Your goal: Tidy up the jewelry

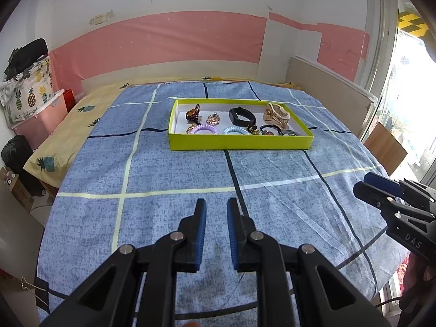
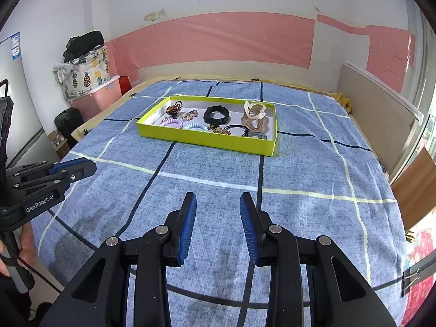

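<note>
A yellow-green tray (image 1: 239, 143) (image 2: 207, 137) lies on the blue checked bedspread, far ahead of both grippers. In it lie a black wristband (image 1: 242, 116) (image 2: 216, 114), a beige hair claw (image 1: 276, 115) (image 2: 254, 115), a purple coil tie (image 1: 205, 129) (image 2: 172, 122), a light blue coil tie (image 1: 236, 131) (image 2: 194, 126), brown jewelled clips (image 1: 193, 113) (image 2: 174, 108) and black hair ties (image 1: 271, 130). My left gripper (image 1: 215, 204) is open and empty, low over the near bedspread. My right gripper (image 2: 218, 199) is open and empty, to its right.
The bedspread (image 1: 177, 177) covers a bed with a yellow pineapple sheet (image 1: 68, 125) at the left. A pink storage bin (image 2: 95, 98) with a pineapple bag stands left by the wall. A beige headboard panel (image 2: 381, 109) and a window are at the right.
</note>
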`<state>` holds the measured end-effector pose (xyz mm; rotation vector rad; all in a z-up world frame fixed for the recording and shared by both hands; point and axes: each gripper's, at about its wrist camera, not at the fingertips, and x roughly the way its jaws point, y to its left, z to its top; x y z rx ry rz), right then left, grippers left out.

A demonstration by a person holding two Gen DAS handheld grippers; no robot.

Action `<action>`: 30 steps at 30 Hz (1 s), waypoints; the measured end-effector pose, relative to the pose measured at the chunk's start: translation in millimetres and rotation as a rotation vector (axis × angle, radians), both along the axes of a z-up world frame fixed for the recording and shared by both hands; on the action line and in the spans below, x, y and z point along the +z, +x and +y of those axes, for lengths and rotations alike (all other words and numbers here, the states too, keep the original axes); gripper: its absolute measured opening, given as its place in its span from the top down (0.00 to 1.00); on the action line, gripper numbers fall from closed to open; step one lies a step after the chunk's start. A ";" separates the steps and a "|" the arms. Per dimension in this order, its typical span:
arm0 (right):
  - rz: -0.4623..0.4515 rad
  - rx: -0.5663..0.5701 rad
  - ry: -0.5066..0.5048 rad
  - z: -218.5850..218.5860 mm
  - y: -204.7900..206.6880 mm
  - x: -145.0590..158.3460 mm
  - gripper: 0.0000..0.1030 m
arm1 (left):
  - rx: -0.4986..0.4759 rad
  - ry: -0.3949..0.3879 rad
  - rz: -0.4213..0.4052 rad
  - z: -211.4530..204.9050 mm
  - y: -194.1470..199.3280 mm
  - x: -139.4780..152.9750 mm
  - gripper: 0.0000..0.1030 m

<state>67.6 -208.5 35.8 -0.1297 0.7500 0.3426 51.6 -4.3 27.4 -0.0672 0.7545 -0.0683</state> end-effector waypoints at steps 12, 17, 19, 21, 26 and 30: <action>0.015 0.008 -0.012 5.1 7.0 -3.0 0.67 | -0.001 -0.001 0.009 0.4 4.9 -4.3 0.84; 0.016 0.010 -0.012 6.0 8.2 -2.6 0.67 | -0.005 -0.001 0.009 0.4 7.1 -4.3 0.84; 0.015 0.011 -0.012 5.9 8.1 -2.5 0.67 | -0.006 -0.001 0.008 0.5 7.1 -4.0 0.84; 0.016 0.011 -0.012 6.0 8.0 -2.5 0.67 | -0.006 0.001 0.007 0.0 7.2 -3.8 0.84; 0.018 0.013 -0.012 7.8 8.8 -2.5 0.67 | -0.009 -0.001 0.009 -0.2 7.2 -3.7 0.84; 0.021 0.014 -0.013 9.3 8.6 -3.6 0.67 | -0.010 0.004 0.008 -1.1 7.1 -3.5 0.84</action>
